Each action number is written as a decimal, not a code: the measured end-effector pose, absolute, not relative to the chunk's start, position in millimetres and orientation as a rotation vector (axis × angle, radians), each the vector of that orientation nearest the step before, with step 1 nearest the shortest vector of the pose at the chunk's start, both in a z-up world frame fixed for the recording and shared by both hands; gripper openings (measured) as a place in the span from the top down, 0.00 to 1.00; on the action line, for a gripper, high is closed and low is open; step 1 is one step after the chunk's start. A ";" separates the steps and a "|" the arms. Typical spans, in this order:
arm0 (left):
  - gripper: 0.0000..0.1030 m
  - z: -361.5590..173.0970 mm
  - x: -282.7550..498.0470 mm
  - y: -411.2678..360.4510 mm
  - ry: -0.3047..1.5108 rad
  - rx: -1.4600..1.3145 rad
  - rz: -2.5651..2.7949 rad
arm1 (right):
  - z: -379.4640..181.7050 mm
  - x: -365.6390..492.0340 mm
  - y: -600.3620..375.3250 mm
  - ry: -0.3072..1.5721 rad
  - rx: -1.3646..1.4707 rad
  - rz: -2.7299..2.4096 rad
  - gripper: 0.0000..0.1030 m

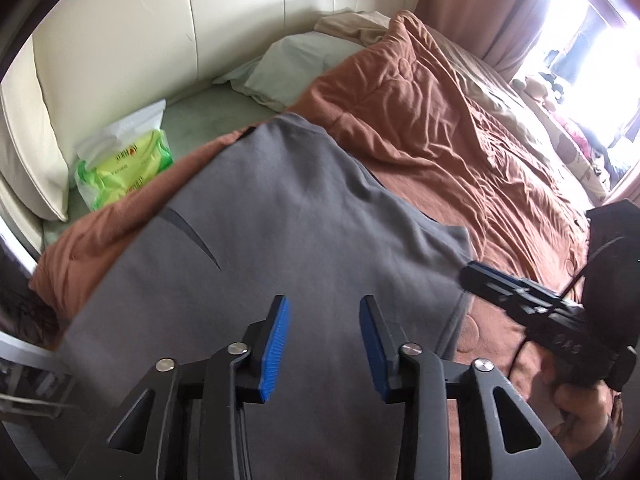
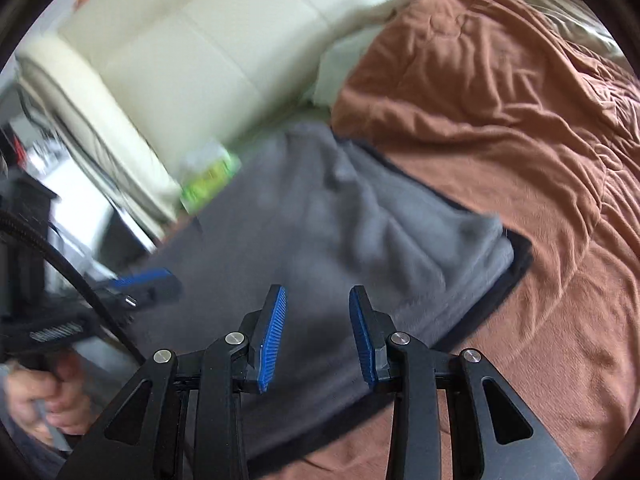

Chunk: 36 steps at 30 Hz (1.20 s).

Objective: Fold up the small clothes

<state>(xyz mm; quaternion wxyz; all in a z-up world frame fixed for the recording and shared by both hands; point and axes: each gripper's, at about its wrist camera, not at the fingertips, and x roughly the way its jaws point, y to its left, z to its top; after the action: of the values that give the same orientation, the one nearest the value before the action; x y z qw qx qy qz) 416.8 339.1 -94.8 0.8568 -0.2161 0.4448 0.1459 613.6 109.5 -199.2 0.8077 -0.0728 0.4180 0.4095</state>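
The gray shirt (image 1: 280,220) lay flat on the bed, right under both tools. Left tool (image 1: 323,344) and right tool (image 2: 317,336) were apart, holding nothing.

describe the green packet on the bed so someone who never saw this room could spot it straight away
Start at the cream padded headboard and look down to the pale green sheet at its foot. The packet lies there, just beyond the brown quilt and the grey garment. It is the only glossy lime-green and white plastic thing among plain, dull fabrics.
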 end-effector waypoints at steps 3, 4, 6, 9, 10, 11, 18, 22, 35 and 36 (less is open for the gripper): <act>0.79 -110.0 412.4 330.5 0.932 -0.505 0.294 | -212.8 620.8 109.3 0.907 -0.227 0.797 0.71; 0.81 -115.7 412.6 327.8 0.937 -0.517 0.289 | -216.4 621.4 108.7 0.915 -0.231 0.782 0.71; 0.82 -127.7 412.2 321.6 0.951 -0.548 0.278 | -219.1 620.3 103.4 0.934 -0.215 0.773 0.71; 0.85 -140.3 410.3 310.5 0.961 -0.569 0.270 | -214.5 612.5 94.6 0.936 -0.224 0.746 0.71; 0.85 -142.6 408.8 308.0 0.961 -0.575 0.267 | -214.9 613.4 93.5 0.935 -0.230 0.737 0.71; 0.85 -144.9 406.7 304.4 0.959 -0.581 0.264 | -211.7 609.9 89.3 0.935 -0.227 0.734 0.71; 0.85 -145.3 396.1 287.4 0.931 -0.596 0.251 | -162.5 570.1 49.0 0.878 -0.228 0.684 0.71; 0.85 -147.1 389.7 268.1 0.936 -0.584 0.228 | -132.7 541.8 22.6 0.846 -0.240 0.638 0.71; 0.85 -89.3 347.5 214.8 0.863 -0.530 0.142 | -49.3 446.9 -69.6 0.727 -0.161 0.541 0.23; 0.85 -82.3 343.5 210.2 0.856 -0.515 0.148 | -45.4 439.3 -77.1 0.720 -0.157 0.536 0.21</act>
<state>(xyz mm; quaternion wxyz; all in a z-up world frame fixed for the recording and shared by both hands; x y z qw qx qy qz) 343.5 210.2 -82.3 0.8752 -0.2469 0.4099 0.0707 439.3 -77.1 -45.4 0.8979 -0.0759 0.3478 0.2589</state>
